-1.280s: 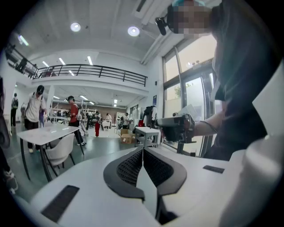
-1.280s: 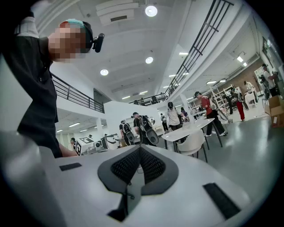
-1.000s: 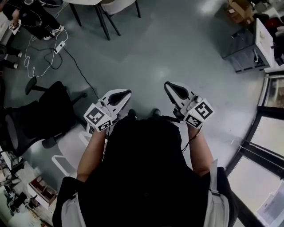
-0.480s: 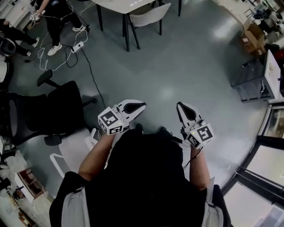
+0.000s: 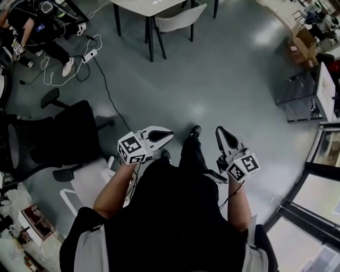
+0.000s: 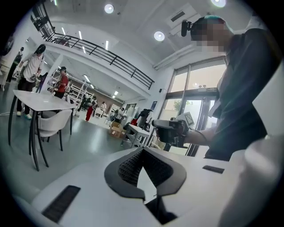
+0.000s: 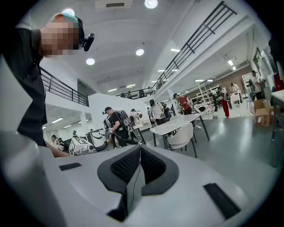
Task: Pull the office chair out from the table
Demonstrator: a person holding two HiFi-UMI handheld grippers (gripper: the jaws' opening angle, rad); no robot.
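A pale chair [image 5: 178, 18] stands tucked under a white table [image 5: 141, 6] at the top of the head view, well ahead of both grippers. The left gripper view has this table [image 6: 40, 101] and chair [image 6: 53, 122] at its left; in the right gripper view the table [image 7: 177, 125] and chair [image 7: 183, 136] lie right of centre. My left gripper [image 5: 168, 134] [image 6: 142, 150] is shut and empty. My right gripper [image 5: 219, 130] [image 7: 140, 150] is shut and empty too. Both are held at waist height over the grey floor.
A black office chair [image 5: 58, 135] stands at the left, with a white chair [image 5: 87, 186] near my left arm. A power strip and cables [image 5: 87, 56] lie on the floor left of the table. A person [image 5: 37, 21] is at top left. A grey cart [image 5: 297, 95] and boxes [image 5: 303, 40] are at the right.
The view has advanced toward the table, which now shows with its chair at the top. One foot has stepped out ahead. Both grippers sit lower in the picture, still shut.
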